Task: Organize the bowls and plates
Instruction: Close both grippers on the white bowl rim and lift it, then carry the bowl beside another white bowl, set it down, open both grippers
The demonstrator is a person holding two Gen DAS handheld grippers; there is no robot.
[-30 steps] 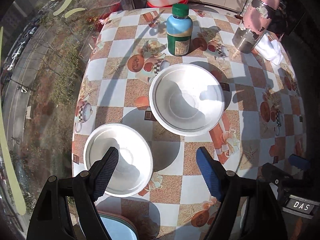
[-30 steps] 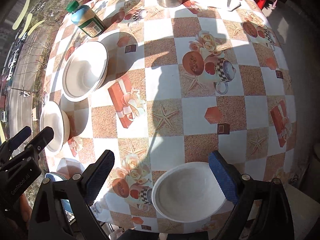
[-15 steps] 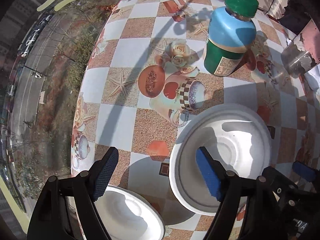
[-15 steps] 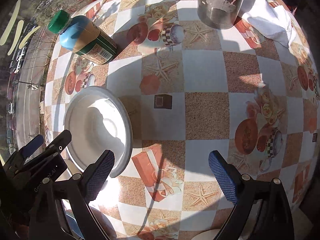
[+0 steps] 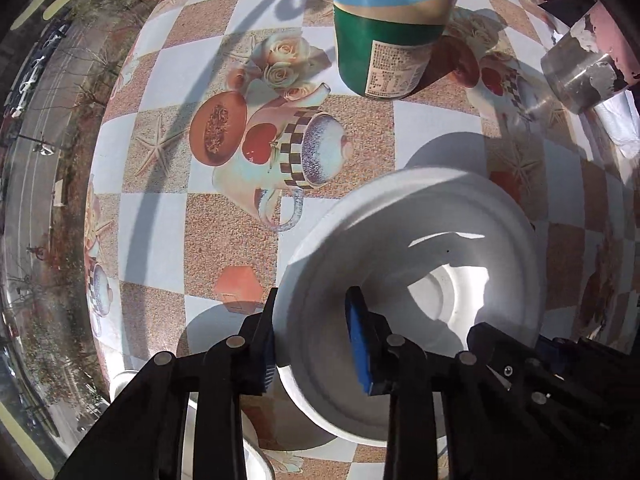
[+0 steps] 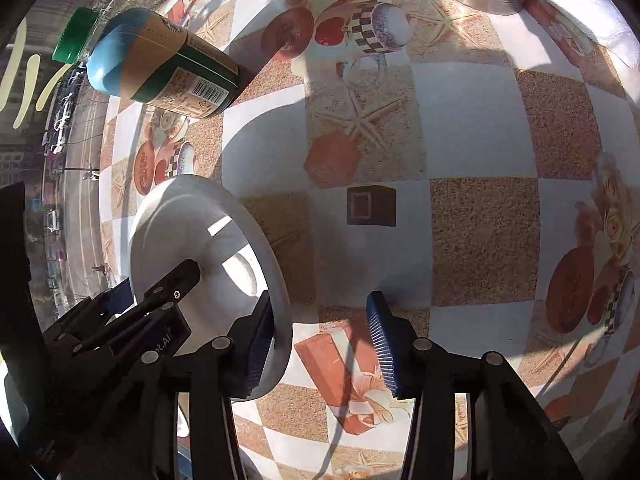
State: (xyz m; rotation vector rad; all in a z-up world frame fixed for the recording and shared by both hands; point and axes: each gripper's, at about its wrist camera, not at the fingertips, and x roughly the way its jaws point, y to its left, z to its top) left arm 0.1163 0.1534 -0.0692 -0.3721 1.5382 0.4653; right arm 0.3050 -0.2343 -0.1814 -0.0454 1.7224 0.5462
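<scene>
A white bowl (image 5: 420,264) sits on the patterned tablecloth. My left gripper (image 5: 312,340) straddles its near left rim, one finger outside and one inside, jaws narrowed around the rim. In the right wrist view the same bowl (image 6: 200,232) is at the left. My right gripper (image 6: 320,344) is open; its left finger (image 6: 260,340) touches the bowl's right rim, its right finger is over bare cloth. A second white bowl (image 5: 256,460) peeks out under the left gripper.
A blue and green bottle (image 5: 392,20) with a green cap stands behind the bowl, also in the right wrist view (image 6: 160,68). A metal cup (image 5: 584,76) stands at the far right. The table edge (image 5: 100,200) drops off to the left.
Both grippers moved forward and down to the larger bowl. The left jaws narrowed around its rim. The right gripper came up against the bowl's right side.
</scene>
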